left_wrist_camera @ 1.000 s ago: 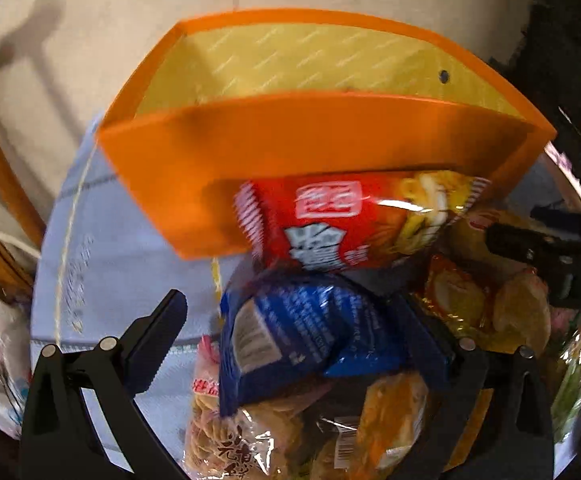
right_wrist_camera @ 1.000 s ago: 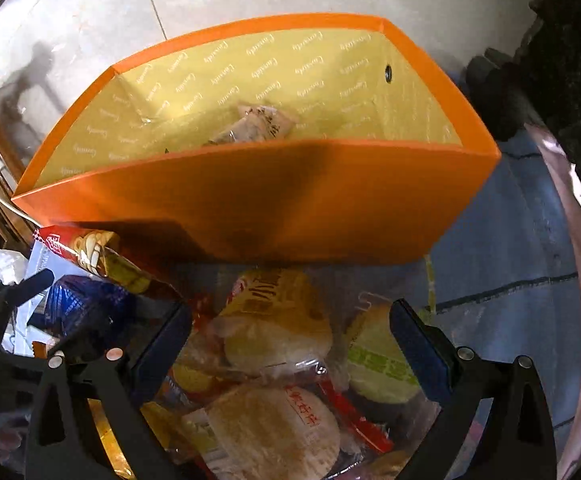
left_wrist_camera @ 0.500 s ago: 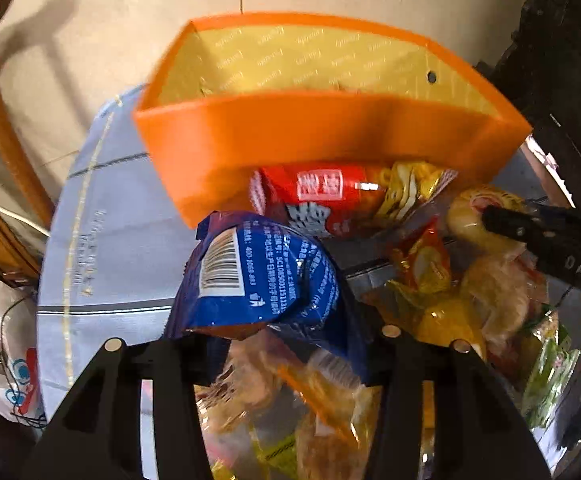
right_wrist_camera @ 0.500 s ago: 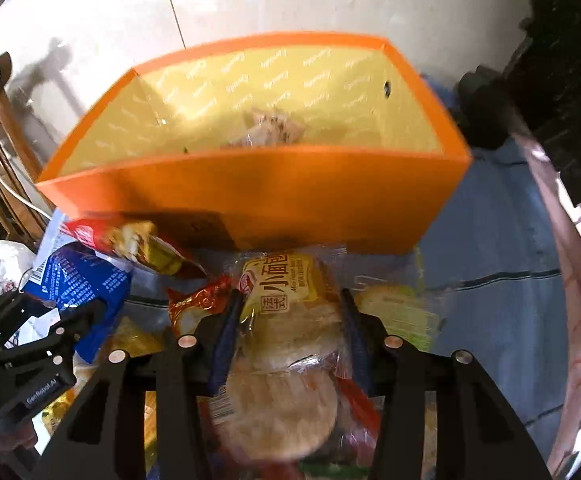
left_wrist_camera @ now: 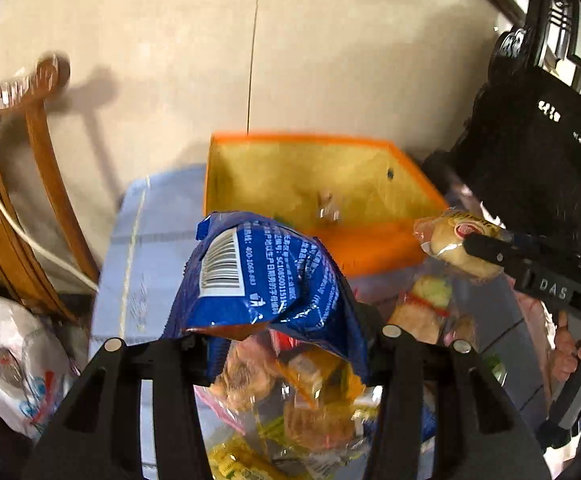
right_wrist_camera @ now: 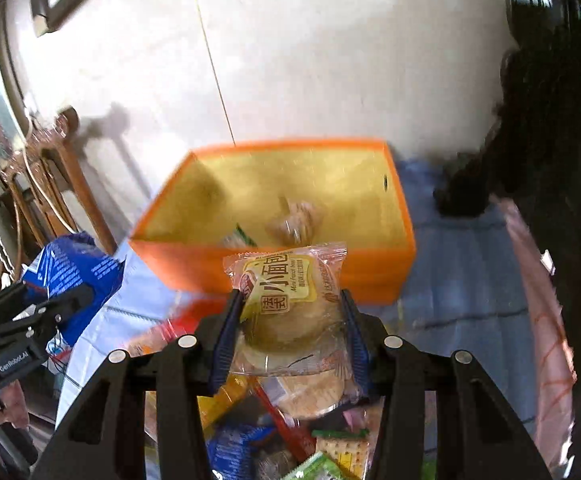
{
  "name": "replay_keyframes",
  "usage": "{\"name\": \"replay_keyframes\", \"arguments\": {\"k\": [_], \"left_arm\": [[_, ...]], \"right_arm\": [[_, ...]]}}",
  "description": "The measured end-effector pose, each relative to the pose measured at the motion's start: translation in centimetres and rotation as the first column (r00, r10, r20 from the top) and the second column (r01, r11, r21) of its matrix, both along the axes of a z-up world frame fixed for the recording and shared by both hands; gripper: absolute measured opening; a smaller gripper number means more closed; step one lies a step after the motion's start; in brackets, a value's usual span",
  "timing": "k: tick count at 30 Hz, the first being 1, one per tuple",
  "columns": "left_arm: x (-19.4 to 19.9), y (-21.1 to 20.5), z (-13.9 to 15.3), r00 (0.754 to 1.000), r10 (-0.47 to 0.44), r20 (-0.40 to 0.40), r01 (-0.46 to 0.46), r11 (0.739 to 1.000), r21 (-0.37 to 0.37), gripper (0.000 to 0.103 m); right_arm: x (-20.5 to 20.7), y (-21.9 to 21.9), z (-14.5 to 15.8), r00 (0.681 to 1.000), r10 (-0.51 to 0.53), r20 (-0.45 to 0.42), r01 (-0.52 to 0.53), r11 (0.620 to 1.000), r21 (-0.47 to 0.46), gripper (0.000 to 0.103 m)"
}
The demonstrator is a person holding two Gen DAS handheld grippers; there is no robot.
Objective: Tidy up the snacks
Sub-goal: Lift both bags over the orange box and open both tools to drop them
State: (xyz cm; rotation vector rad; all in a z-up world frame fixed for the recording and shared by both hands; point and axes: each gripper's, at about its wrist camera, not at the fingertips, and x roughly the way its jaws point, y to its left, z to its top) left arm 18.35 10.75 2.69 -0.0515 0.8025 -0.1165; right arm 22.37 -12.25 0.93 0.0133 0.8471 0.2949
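- Pale wall tiles back a table under a blue cloth, with a wooden chair to the left and a white plastic bag below it.
- An orange box with a yellow lining stands at the far side of the cloth; only a couple of wrapped snacks lie inside, so the sorting looks barely begun.
- A heap of loose packets lies on the cloth near the box, and most of the work appears to be left.
- The left gripper pinches a blue snack bag, which hangs above the heap, short of the box and level with its near wall.
- The right gripper pinches a clear-wrapped bread packet between its blue pads, raised over the heap just before the box's near wall.
- Judging by this, both packets need carrying forward over the rim and letting go.
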Motion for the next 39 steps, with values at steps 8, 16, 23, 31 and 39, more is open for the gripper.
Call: {"name": "replay_keyframes", "arguments": {"k": [8, 16, 23, 31, 39], "left_arm": [[4.4, -1.2, 2.3, 0.999, -0.006, 0.034, 0.006, 1.000, -0.015, 0.047], [7.6, -1.1, 0.3, 1.000, -0.003, 0.000, 0.003, 1.000, -0.014, 0.047], [8.1, -1.3, 0.0, 1.000, 0.006, -0.001, -0.006, 1.000, -0.025, 0.047], [9.1, -0.3, -0.4, 0.987, 0.158, -0.018, -0.158, 0.987, 0.003, 0.099], [5.1, -1.0, -3.2, 0.995, 0.070, -0.069, -0.071, 0.997, -0.008, 0.099]], "right_arm": [[3.0, 0.6, 4.0, 0.992, 0.025, 0.125, -0.021, 0.999, -0.027, 0.048], [7.0, 1.0, 3.1, 0.989, 0.031, 0.141, -0.019, 0.996, -0.086, 0.048], [8.8, 0.5, 1.6, 0.995, 0.000, 0.103, 0.008, 0.998, -0.069, 0.048], [10.3, 0.2, 1.0, 0.986, -0.068, 0.152, 0.082, 0.992, -0.091, 0.099], [6.3, -2.7, -0.9, 0.998, -0.036, 0.060, 0.044, 0.991, -0.128, 0.099]]}}
